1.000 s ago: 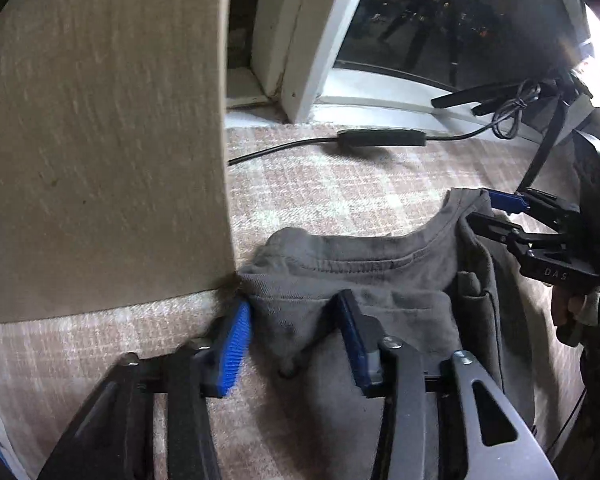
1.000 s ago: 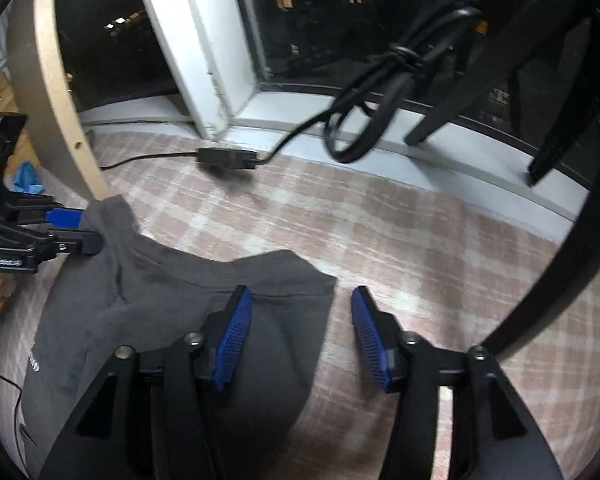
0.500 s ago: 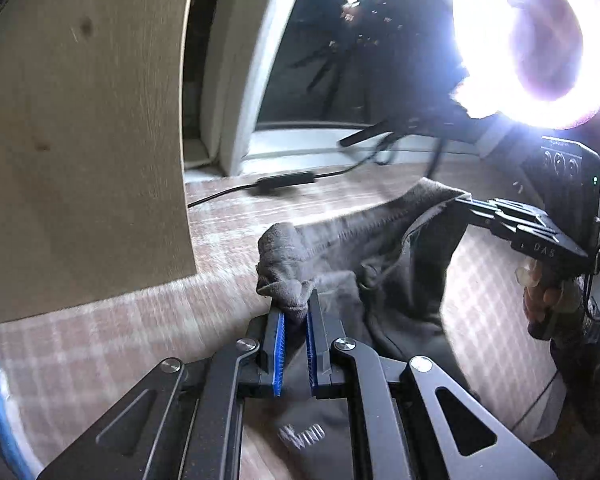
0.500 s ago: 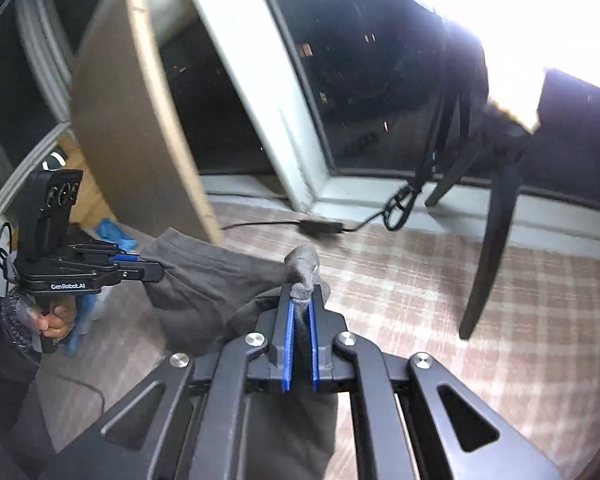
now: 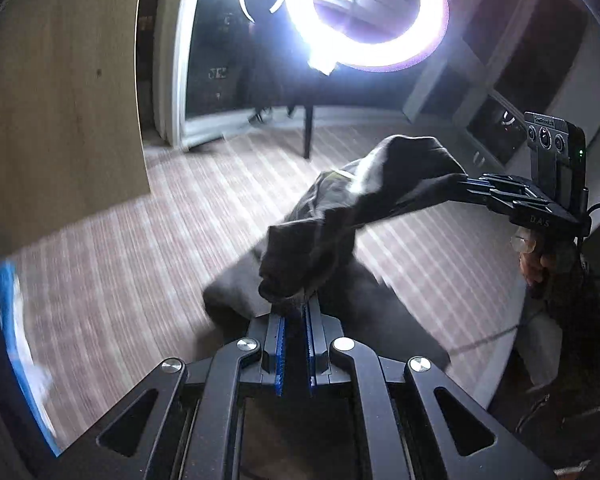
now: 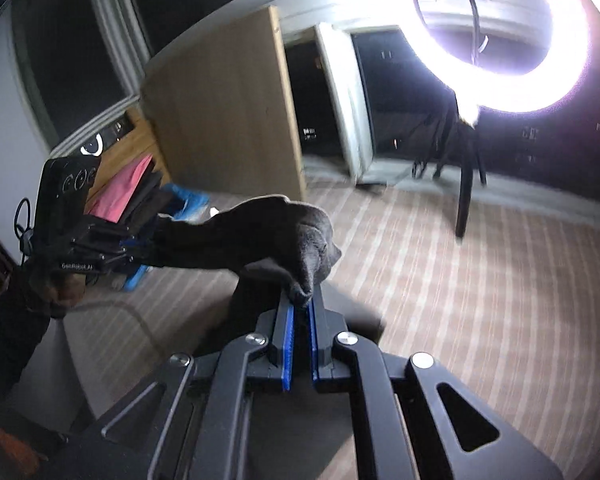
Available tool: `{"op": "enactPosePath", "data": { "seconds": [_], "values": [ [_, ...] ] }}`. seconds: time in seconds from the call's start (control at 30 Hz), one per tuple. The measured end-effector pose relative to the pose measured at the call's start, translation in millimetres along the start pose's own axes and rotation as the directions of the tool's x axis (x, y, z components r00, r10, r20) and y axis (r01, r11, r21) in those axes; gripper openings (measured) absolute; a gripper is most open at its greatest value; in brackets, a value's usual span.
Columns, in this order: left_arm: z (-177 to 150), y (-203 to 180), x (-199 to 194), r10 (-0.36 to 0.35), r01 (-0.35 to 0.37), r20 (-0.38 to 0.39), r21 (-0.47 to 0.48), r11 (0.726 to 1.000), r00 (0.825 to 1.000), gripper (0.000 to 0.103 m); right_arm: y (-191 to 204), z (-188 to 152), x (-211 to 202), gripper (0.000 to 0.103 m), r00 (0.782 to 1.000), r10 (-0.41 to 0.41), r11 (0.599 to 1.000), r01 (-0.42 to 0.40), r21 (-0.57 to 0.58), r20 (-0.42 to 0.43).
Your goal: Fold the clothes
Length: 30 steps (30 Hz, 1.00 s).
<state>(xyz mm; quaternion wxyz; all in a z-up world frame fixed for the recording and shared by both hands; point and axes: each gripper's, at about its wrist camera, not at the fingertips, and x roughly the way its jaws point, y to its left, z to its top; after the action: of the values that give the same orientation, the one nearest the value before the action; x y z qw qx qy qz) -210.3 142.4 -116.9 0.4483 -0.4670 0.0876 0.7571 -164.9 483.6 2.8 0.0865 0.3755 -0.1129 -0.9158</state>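
Two hand-held grippers carry one dark grey garment [image 5: 364, 200] in the air above the plaid-covered surface [image 5: 140, 264]. The left hand-held gripper [image 5: 294, 312] has its blue pads pressed together on a bunched corner of cloth, and the right hand-held gripper [image 6: 300, 300] pinches another bunched corner the same way. The cloth spans between them in a twisted band, while the rest hangs down to the surface, where its lower part seems to rest.

The main risk, as I judge it, is that each grip holds only a small wad, so a sharp pull apart could slip a corner free and drop the garment in a heap. The twist in the span could also set a crooked fold if the cloth is laid down without being straightened. The ring light [image 6: 504, 36] and its stand [image 6: 464, 196] rise near the far edge; a wide swing could catch them.

An open wooden shelf [image 6: 124, 152] in the right wrist view holds stacked clothes, one pink, others dark.
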Motion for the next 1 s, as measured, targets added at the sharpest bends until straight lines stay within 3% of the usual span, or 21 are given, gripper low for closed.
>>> {"op": "enactPosePath", "data": {
  "seconds": [0.13,0.27,0.33,0.4,0.43,0.47,0.53,0.6,0.7,0.77,0.83,0.9,1.0],
  "values": [
    [-52.2,-13.1,13.0,-0.018,0.017,-0.067,-0.009,1.0,0.998,0.007,9.0,-57.4,-11.8,0.006,0.999,-0.018,0.999,0.02,0.03,-0.042],
    [-107.7,-20.0,44.0,-0.054,0.048,-0.172,-0.038,0.998,0.984,0.008,8.8,-113.7,-3.1,0.006,0.99,-0.055,0.996,0.064,0.066,-0.131],
    [-132.2,-21.4,67.1,-0.06,0.048,-0.256,-0.054,0.997,0.965,0.011,8.9,-136.4,13.2,0.007,0.967,-0.075,0.995,0.089,0.049,-0.242],
    [-149.3,-24.9,76.9,-0.041,0.025,-0.321,-0.054,0.998,0.946,0.011,9.0,-158.9,29.9,0.008,0.931,-0.095,0.993,0.112,0.028,-0.352],
    [-154.9,-27.0,75.0,-0.041,0.025,-0.333,-0.053,0.998,0.942,0.012,9.1,-170.2,38.2,0.008,0.908,-0.106,0.992,0.123,0.017,-0.404],
    [-158.8,-28.9,68.1,-0.053,0.036,-0.333,-0.057,0.998,0.941,0.016,11.9,-173.5,30.9,0.009,0.906,-0.114,0.992,0.126,0.002,-0.408],
    [-166.1,-33.1,44.9,-0.071,0.051,-0.332,-0.069,0.996,0.941,0.02,13.5,-170.9,4.7,0.024,0.914,-0.109,0.992,0.124,0.013,-0.391],
    [-170.3,-37.7,18.4,-0.048,0.029,-0.34,-0.06,0.998,0.939,0.023,15.1,-165.2,-26.0,0.032,0.928,-0.085,0.993,0.107,0.041,-0.364],
    [-168.0,-39.2,-24.1,-0.061,0.037,-0.317,-0.081,0.996,0.947,0.024,16.3,-151.0,-74.1,0.033,0.952,-0.002,0.991,0.043,0.13,-0.307],
    [-157.8,-36.5,-43.6,-0.067,0.04,-0.272,-0.102,0.994,0.96,0.037,14.6,-139.8,-100.0,0.037,0.964,0.084,0.976,-0.028,0.218,-0.252],
    [-149.7,-37.4,-40.0,-0.022,0.002,-0.234,-0.084,0.996,0.972,0.04,12.9,-136.2,-104.1,0.044,0.965,0.117,0.965,-0.055,0.256,-0.233],
    [-141.3,-42.9,-20.5,0.027,-0.036,-0.205,-0.042,0.998,0.978,0.04,18.8,-136.4,-83.6,0.044,0.967,0.031,0.986,0.013,0.169,-0.254],
    [-139.5,-50.1,20.0,-0.014,0.012,-0.193,-0.012,1.0,0.981,0.038,24.1,-145.8,-36.5,0.044,0.958,0.008,0.993,0.025,0.113,-0.286]
  ]
}}
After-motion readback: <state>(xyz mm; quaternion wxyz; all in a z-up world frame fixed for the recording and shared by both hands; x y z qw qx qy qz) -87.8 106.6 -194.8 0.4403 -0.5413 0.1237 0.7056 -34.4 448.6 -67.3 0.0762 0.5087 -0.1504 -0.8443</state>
